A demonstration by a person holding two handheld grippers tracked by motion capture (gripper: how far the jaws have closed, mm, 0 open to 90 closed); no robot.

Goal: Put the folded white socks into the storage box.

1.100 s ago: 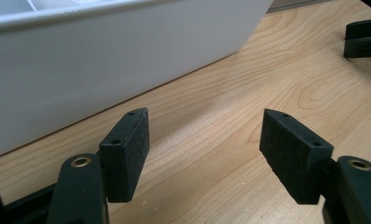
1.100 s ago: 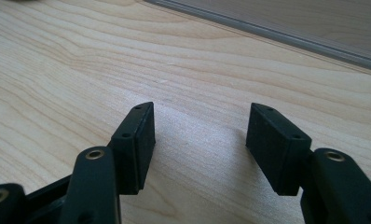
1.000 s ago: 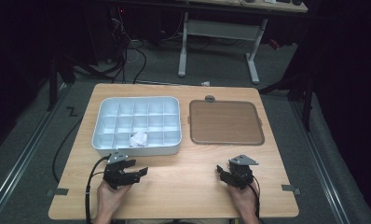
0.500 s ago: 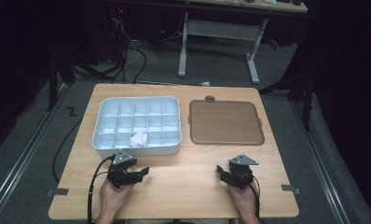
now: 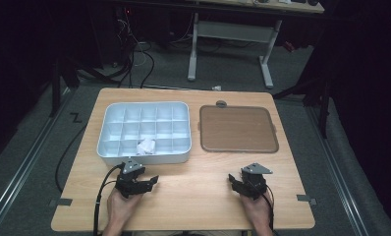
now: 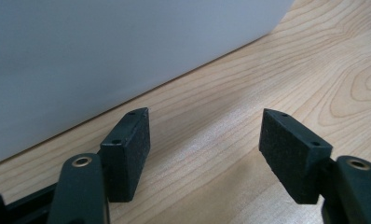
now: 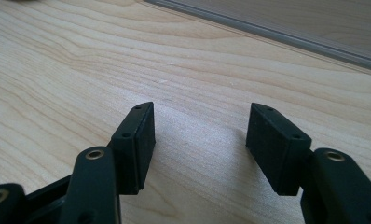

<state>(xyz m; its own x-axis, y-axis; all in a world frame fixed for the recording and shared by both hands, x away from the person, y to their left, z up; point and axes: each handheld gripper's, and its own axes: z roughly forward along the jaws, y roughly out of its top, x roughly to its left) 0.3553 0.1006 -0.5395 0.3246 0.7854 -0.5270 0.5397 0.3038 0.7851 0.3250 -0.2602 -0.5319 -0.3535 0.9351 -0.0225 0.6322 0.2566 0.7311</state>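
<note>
Left tool point(image 5: 145, 181): wide, empty.
Right tool point(image 5: 235, 180): wide, empty.
Crumpled white paper point(image 5: 147, 145) in white compartment tray point(image 5: 107, 152): twelve o'clock of left tool, nearer hand.

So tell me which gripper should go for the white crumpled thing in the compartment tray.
Left. The left gripper sits open just in front of the tray, near the white crumpled piece in its front row. The right gripper, also open, lies farther off, below the brown tray.
</note>
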